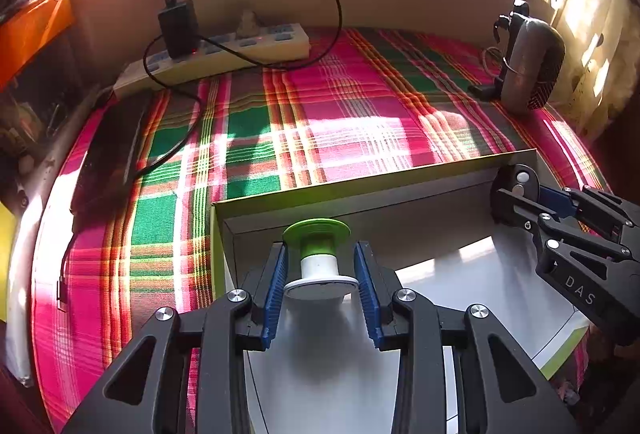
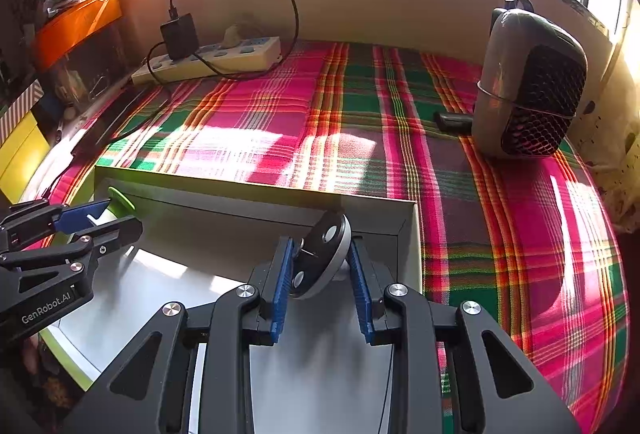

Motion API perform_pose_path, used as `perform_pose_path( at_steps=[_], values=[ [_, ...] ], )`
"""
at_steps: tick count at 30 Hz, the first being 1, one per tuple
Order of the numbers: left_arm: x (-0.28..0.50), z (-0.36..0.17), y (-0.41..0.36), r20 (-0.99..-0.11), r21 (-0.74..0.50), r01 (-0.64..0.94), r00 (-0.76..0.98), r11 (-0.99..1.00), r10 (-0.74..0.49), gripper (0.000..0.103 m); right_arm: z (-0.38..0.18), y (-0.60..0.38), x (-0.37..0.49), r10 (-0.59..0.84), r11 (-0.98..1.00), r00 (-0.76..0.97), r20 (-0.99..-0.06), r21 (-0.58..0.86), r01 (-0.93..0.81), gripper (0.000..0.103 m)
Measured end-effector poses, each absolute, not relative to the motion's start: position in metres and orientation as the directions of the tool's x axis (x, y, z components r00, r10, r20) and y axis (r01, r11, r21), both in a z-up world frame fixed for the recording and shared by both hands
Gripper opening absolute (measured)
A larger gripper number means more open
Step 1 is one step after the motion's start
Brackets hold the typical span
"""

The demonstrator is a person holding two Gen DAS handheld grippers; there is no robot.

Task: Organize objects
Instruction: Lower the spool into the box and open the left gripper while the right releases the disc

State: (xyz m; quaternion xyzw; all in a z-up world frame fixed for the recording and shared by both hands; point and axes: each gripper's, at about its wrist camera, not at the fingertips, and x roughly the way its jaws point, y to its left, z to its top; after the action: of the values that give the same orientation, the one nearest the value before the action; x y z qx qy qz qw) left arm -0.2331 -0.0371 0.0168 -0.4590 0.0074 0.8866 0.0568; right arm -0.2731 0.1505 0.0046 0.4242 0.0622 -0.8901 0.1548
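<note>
Left wrist view shows the left gripper (image 1: 321, 276) over the near-left part of a shallow white cardboard box with lime-green edges (image 1: 360, 189), its blue ribbed pads (image 1: 277, 286) flanking a small spool with a green flange at the far end and a white flange at the near end (image 1: 320, 258); the pads appear to meet the white flange at its rim, so the grip reads as a light pinch on the spool, though contact on the right side is hard to confirm. Right wrist view shows the right gripper (image 2: 320, 274) at the far-right corner of the same box, its pads pinching a round grey-and-black disc with two pale circular insets (image 2: 320, 258), held on edge and tilted. The box rests on a pink, green and white plaid cloth (image 2: 360, 113); a beige power strip with a black adapter (image 2: 208, 57) lies at the far left and a grey mesh-fronted fan heater (image 2: 528, 89) stands at the far right, both well apart from the box. Judged from these positions, the step in hand is placing both items inside the box. The next move probably calls for lowering each piece onto the white floor of the box, then spreading the pads and lifting straight clear so that neither item tips or rolls.
</note>
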Motion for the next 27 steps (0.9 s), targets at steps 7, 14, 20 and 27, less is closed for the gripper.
perform_pose_path(
  at_steps=[7,14,20,27],
  values=[
    [-0.233,0.017,-0.038,-0.814,-0.044,-0.108,-0.572,-0.993,0.099,0.033,0.005,0.149,-0.271,-0.227,-0.944,-0.594,-0.772,0.025,0.328,0.037],
    [-0.23,0.019,-0.039,-0.808,-0.058,-0.108,-0.579,-0.992,0.11,0.033,0.007,0.149,-0.269,-0.214,-0.949,-0.602,-0.769,0.017,0.315,0.038],
    [-0.225,0.025,-0.04,-0.797,-0.065,-0.11,-0.593,-0.992,0.118,0.033,0.012,0.148,-0.264,-0.227,-0.948,-0.616,-0.754,0.027,0.316,0.054],
    [-0.214,0.031,-0.042,-0.786,-0.067,-0.106,-0.607,-0.992,0.119,0.033,0.019,0.147,-0.256,-0.226,-0.95,-0.63,-0.743,0.026,0.31,0.054]
  ],
)
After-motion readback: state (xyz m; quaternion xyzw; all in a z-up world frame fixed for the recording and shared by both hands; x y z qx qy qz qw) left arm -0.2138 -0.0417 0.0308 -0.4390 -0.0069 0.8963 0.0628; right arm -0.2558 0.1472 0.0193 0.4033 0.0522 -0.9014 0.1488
